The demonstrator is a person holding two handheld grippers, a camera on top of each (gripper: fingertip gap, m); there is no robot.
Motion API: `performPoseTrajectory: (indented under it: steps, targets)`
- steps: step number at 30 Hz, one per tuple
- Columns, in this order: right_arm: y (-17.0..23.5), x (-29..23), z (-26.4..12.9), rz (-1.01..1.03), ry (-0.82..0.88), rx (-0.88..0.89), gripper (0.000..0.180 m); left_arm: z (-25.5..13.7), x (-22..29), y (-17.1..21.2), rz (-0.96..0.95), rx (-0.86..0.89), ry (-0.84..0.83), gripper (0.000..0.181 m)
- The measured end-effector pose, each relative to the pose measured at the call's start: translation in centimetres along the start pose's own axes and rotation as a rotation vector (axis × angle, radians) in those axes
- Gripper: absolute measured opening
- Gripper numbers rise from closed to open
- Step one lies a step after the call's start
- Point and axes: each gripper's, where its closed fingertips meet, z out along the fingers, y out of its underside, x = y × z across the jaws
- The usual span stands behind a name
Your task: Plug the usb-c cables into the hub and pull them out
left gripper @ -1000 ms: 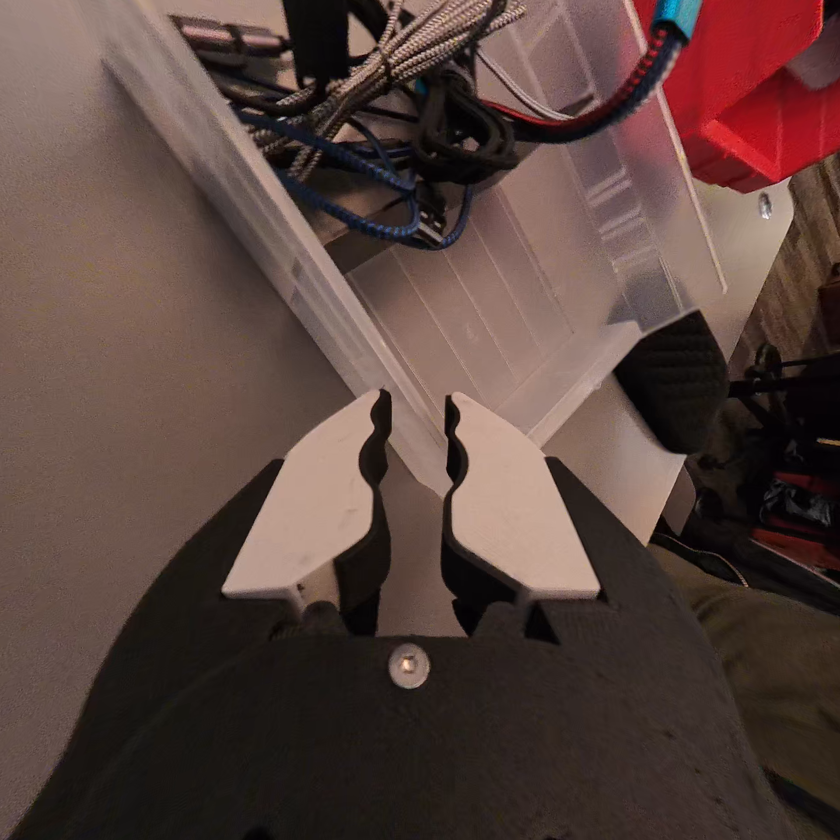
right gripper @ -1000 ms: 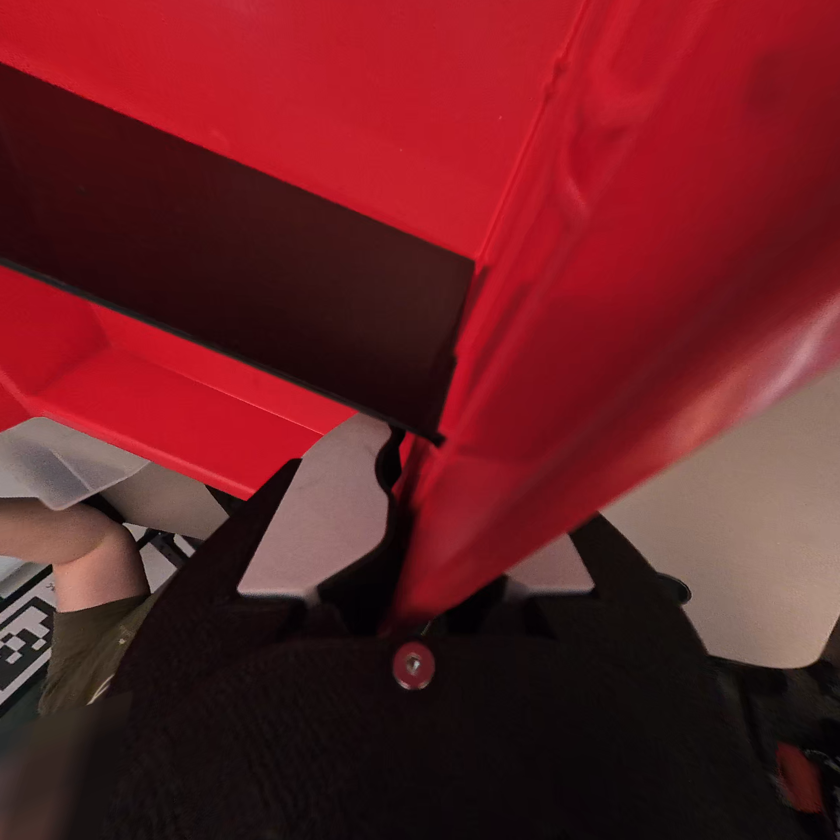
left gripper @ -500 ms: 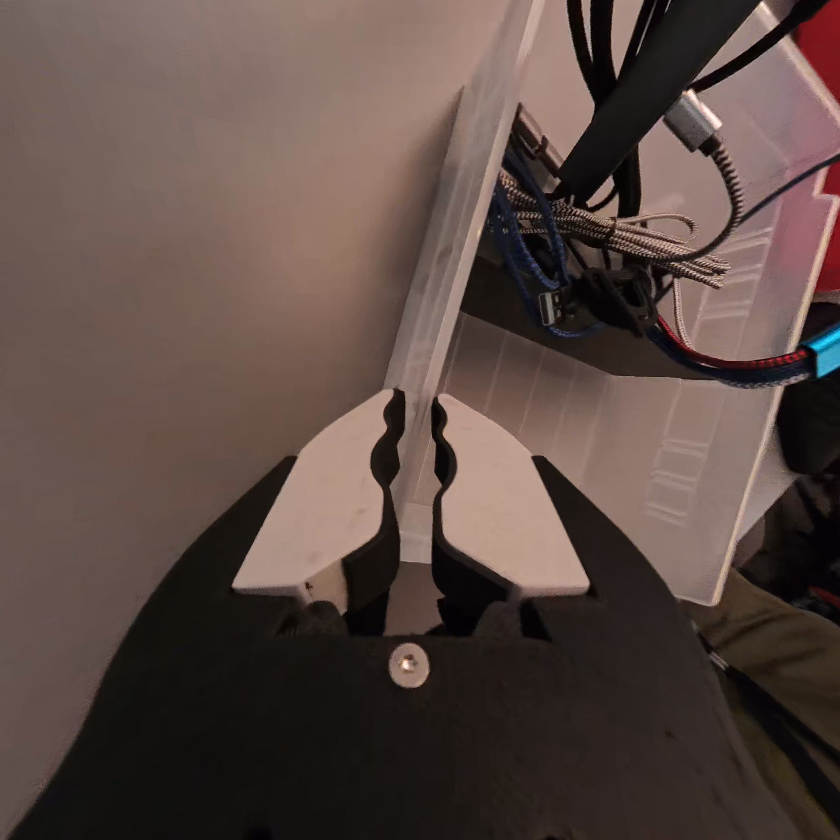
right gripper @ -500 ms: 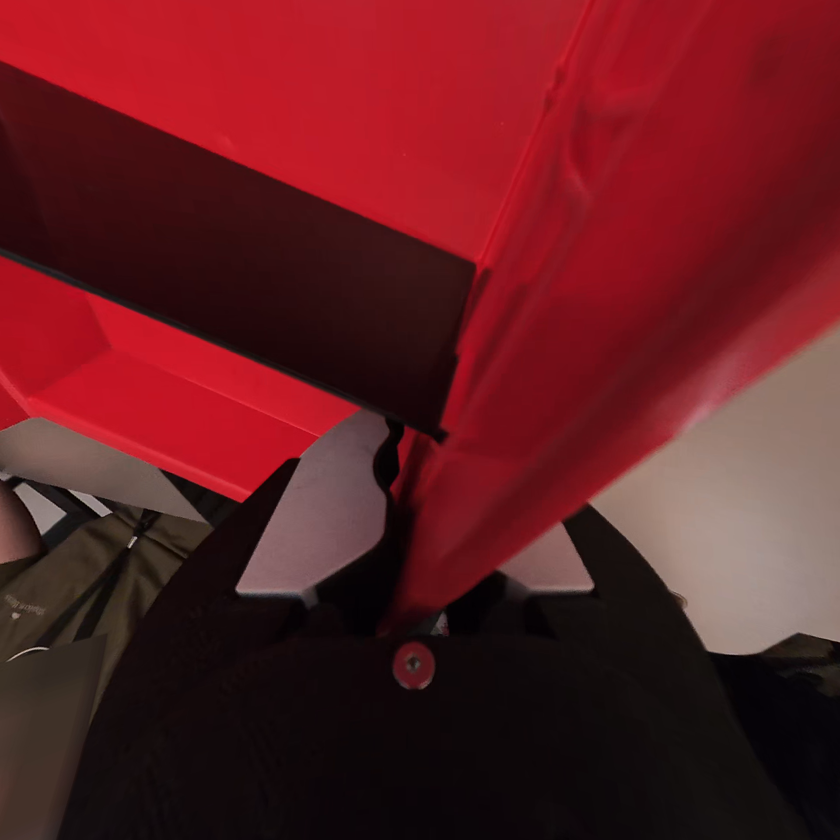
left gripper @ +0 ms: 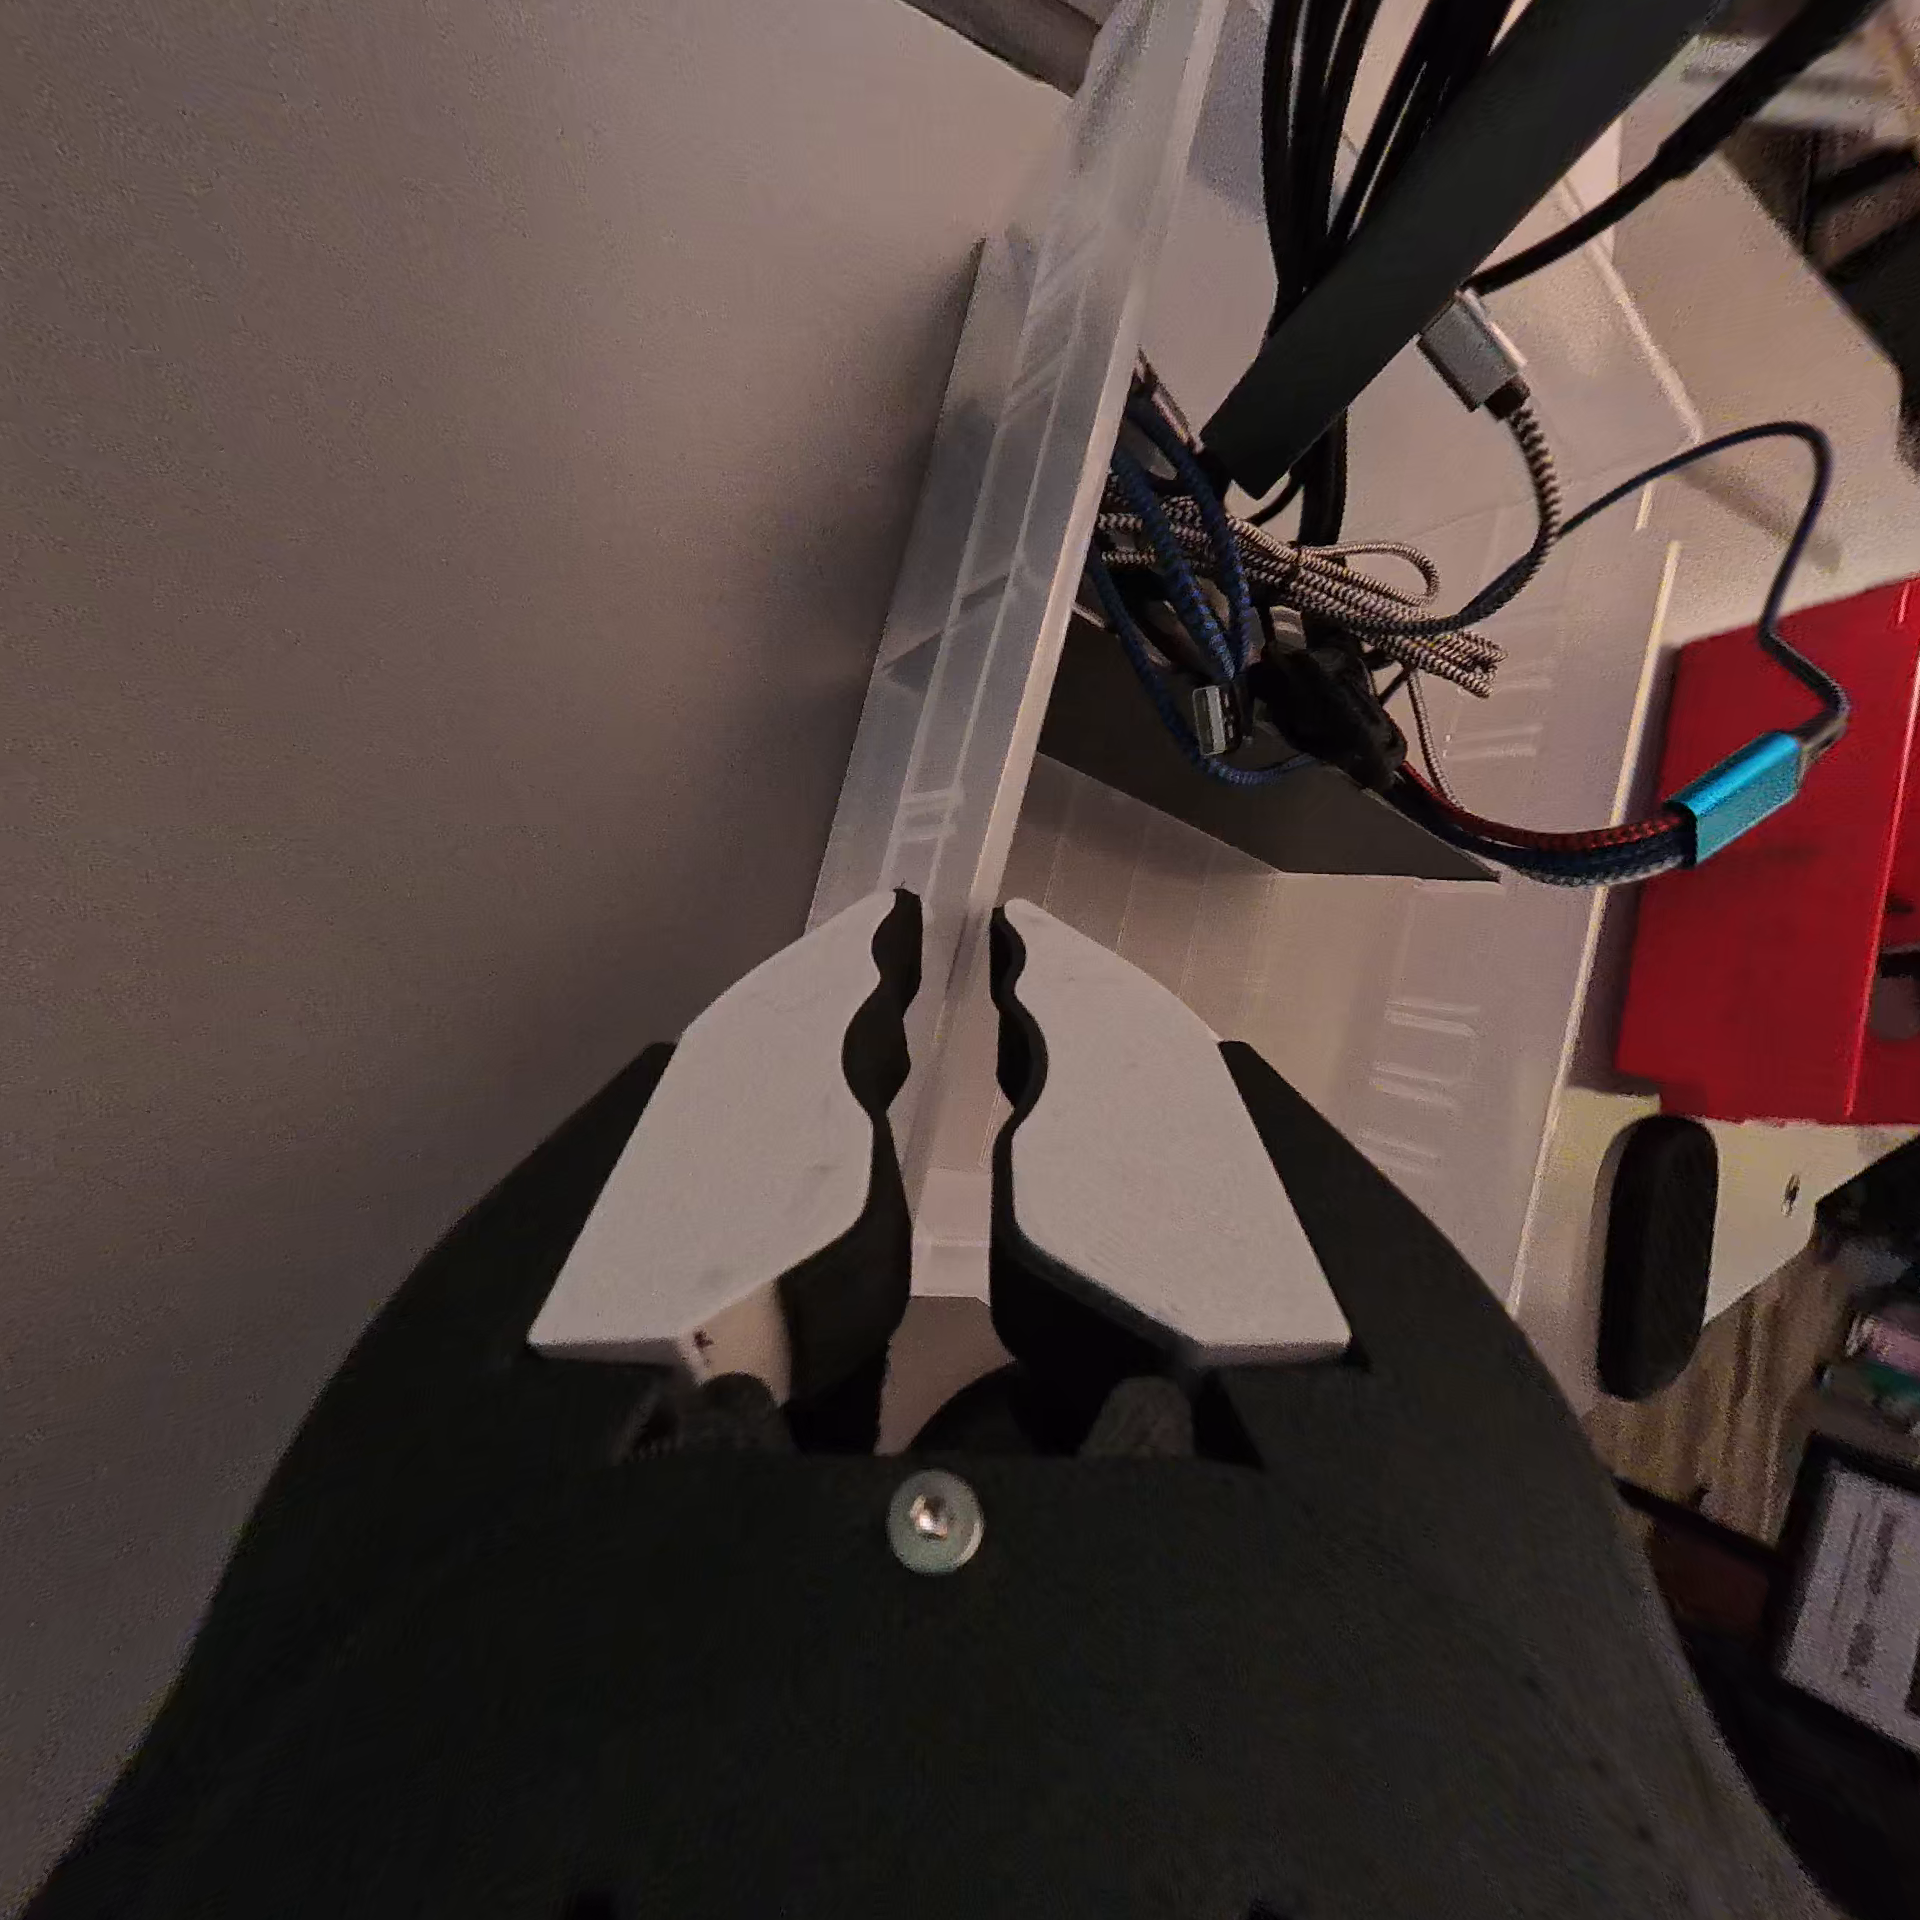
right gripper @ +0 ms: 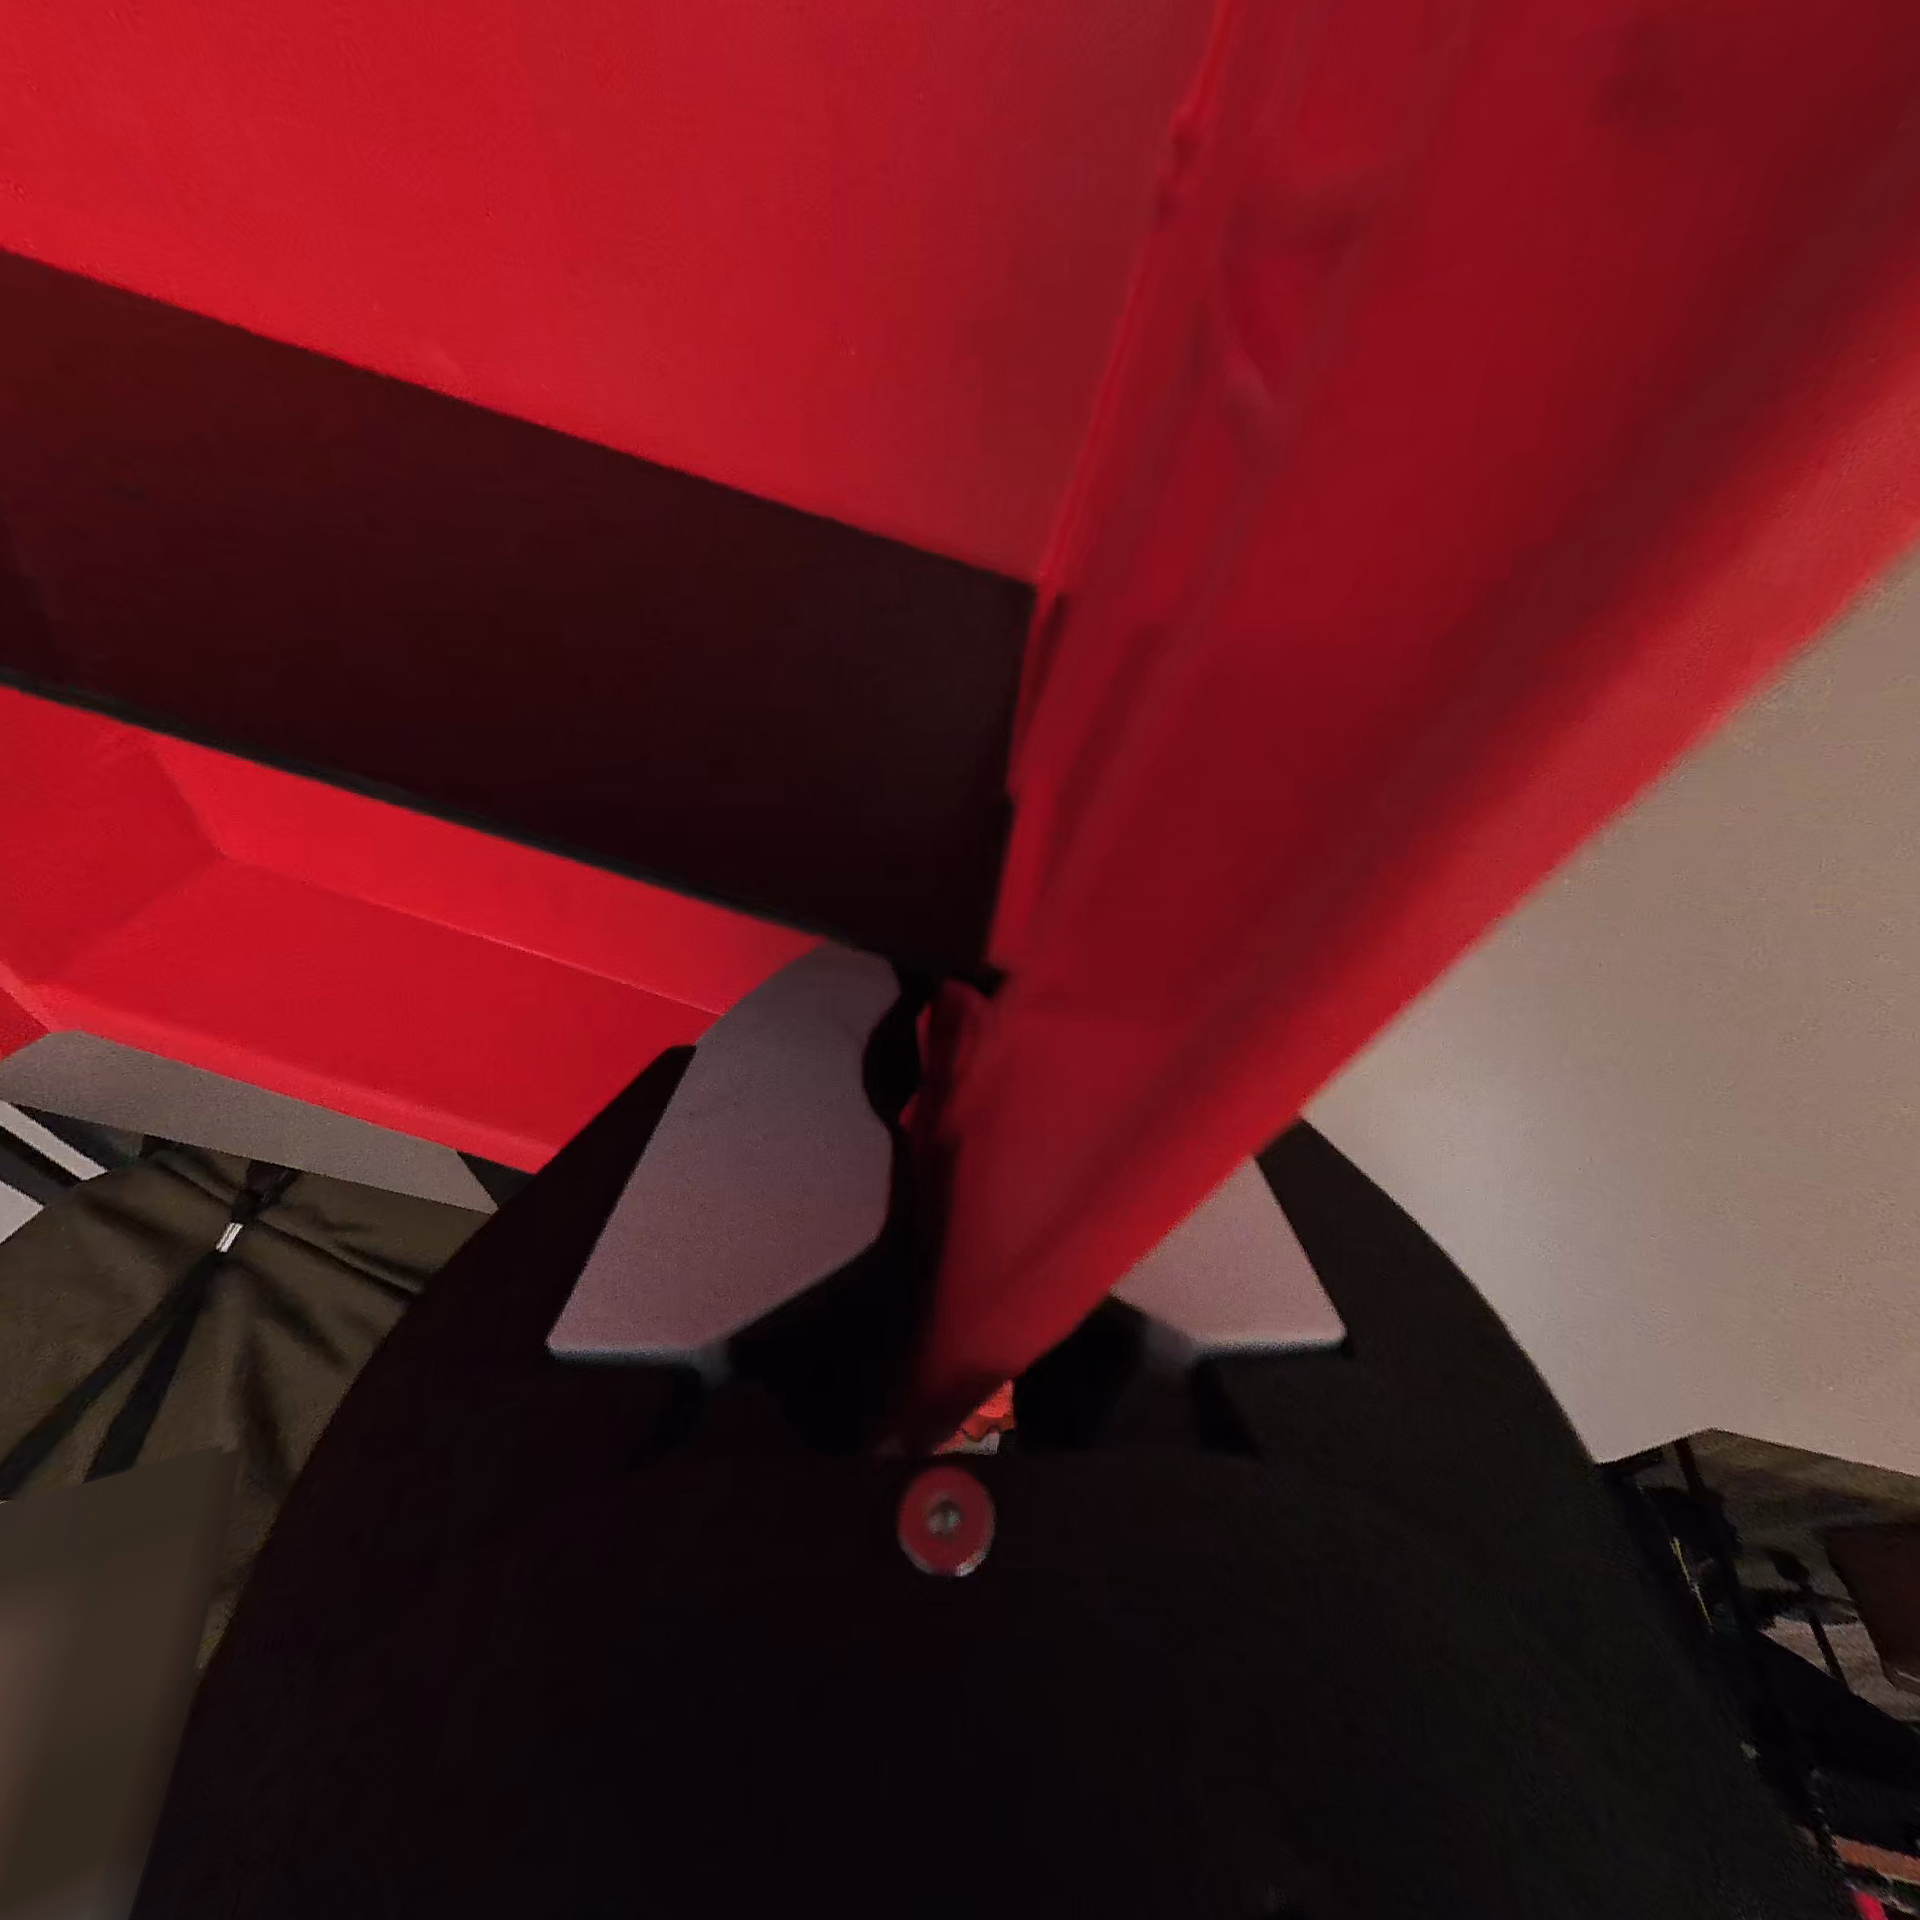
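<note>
My left gripper (left gripper: 951, 914) is shut on the side wall of a clear plastic bin (left gripper: 1039, 540). The bin holds a tangle of cables (left gripper: 1299, 592): blue braided, grey braided and black ones. A red-and-blue braided cable with a cyan connector (left gripper: 1735, 795) hangs over the far side. A long black bar (left gripper: 1382, 322) and a grey plug (left gripper: 1470, 358) lie above the tangle. My right gripper (right gripper: 935, 997) is shut on the wall of a red bin (right gripper: 727, 208), which hides most of its right finger. I cannot pick out the hub for certain.
The bins sit on a pale table (left gripper: 416, 520). The red bin also shows at the right of the left wrist view (left gripper: 1766, 935). A black divider (right gripper: 520, 665) crosses the red bin. A black rounded object (left gripper: 1657, 1257) is at the table edge. A person's olive clothing (right gripper: 208, 1299) is below. Tip to tip, the grippers are about 70 cm apart.
My left gripper has closed from open around the clear bin's corner onto its side wall, and the bin now stands more upright in view. My right gripper keeps its hold on the red bin.
</note>
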Motion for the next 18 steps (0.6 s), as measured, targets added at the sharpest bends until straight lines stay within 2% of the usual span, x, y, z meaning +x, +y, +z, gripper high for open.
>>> performPoseTrajectory:
  steps: [3, 8, 11, 18]
  targets:
    - [-0.6, 0.0, -0.2, 0.014, 0.003, -0.010, 0.005, -1.7, -1.7, 0.7, -0.084, 0.019, 0.024, 0.013]
    - [-1.4, 0.1, -0.2, 0.026, -0.008, -0.011, 0.005, -3.8, -1.8, 2.5, -0.203, 0.004, 0.188, 0.011]
    - [-1.6, 0.1, -0.3, -0.077, 0.012, -0.013, 0.005, -4.5, -1.6, 3.1, -0.161, -0.010, 0.156, 0.007]
    - [-2.7, 0.1, -0.6, -0.019, 0.022, -0.018, 0.004, -4.4, -0.3, 4.8, -0.063, -0.117, 0.072, 0.006]
